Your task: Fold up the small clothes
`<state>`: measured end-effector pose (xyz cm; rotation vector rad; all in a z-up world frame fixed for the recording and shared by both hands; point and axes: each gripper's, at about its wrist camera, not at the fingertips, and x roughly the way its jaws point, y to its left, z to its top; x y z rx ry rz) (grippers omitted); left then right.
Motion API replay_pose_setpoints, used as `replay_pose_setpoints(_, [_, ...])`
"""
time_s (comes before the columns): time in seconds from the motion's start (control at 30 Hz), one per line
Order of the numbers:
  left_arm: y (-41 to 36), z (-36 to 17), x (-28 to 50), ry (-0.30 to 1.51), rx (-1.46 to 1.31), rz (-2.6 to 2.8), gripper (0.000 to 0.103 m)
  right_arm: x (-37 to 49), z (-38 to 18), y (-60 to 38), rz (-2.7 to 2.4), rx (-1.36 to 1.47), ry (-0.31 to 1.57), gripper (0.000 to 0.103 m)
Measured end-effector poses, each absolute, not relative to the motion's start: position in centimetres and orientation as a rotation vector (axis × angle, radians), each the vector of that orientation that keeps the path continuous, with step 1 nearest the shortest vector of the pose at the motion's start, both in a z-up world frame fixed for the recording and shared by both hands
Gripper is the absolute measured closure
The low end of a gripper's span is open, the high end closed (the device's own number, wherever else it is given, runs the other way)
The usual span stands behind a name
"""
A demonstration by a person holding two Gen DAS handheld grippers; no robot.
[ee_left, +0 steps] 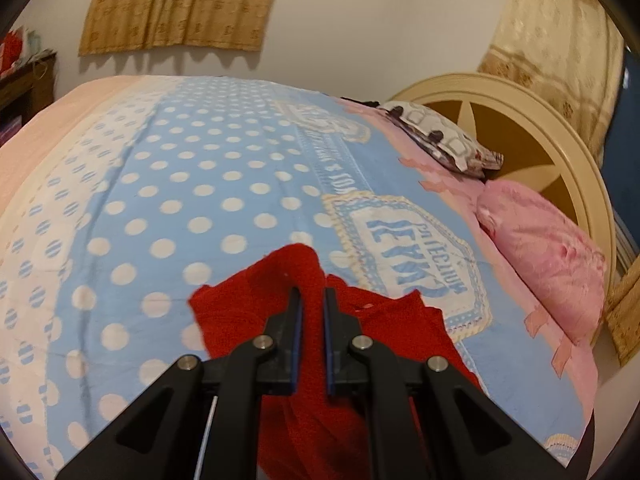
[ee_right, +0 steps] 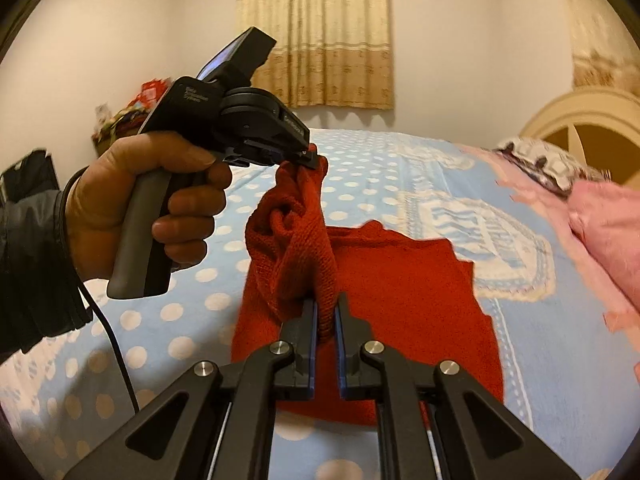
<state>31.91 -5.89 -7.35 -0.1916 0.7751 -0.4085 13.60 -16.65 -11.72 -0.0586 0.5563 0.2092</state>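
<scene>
- The red knitted garment lies on the blue bedsheet with white polka dots, toward the near side of the bed; part of it is lifted and bunched, the rest is spread flat.
- The right gripper has its jaws clamped on a thick rolled fold of the knit, which rises from the pinch up toward the other tool.
- Only the right wrist view shows the left gripper from outside — a hand in a dark sleeve holds its grey handle at the left, a black cable hanging below, and its tip bites into the top of the bunched knit, raised off the sheet.
- In the left wrist view the left gripper has its jaws drawn close with red fabric running up between them; the pinch is partly hidden by the cloth itself.
- This view also gives more of the far right — a pink pillow and a patterned pillow against a cream arched headboard.
- Beige curtains hang on the far wall in both views; a dark shelf with clutter stands at the far left.
</scene>
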Motion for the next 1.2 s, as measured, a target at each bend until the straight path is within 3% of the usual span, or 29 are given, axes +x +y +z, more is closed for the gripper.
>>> replay_pose_setpoints(0.8, [-21.9, -10.6, 32.4, 0.851, 0.098, -0.523, 0.093, 14.0, -16.2, -29.4, 0.127, 0.454, 0.747, 0.097])
replay_pose_setpoints(1.03, [-22.8, -9.9, 31.2, 0.832, 0.169, -0.49, 0.082, 13.8, -17.3, -31.8, 0.103, 0.558, 0.758, 0.088])
replay_pose_setpoints(1.13, [-20.3, -8.8, 29.8, 0.797, 0.104, -0.485, 0.056, 13.2, -16.9, -32.7, 0.051, 0.544, 0.732, 0.087])
replay_pose_setpoints(1.2, [-18.9, -8.5, 28.9, 0.769, 0.104, -0.476, 0.055, 12.6, -16.0, -33.0, 0.002, 0.517, 0.7, 0.076])
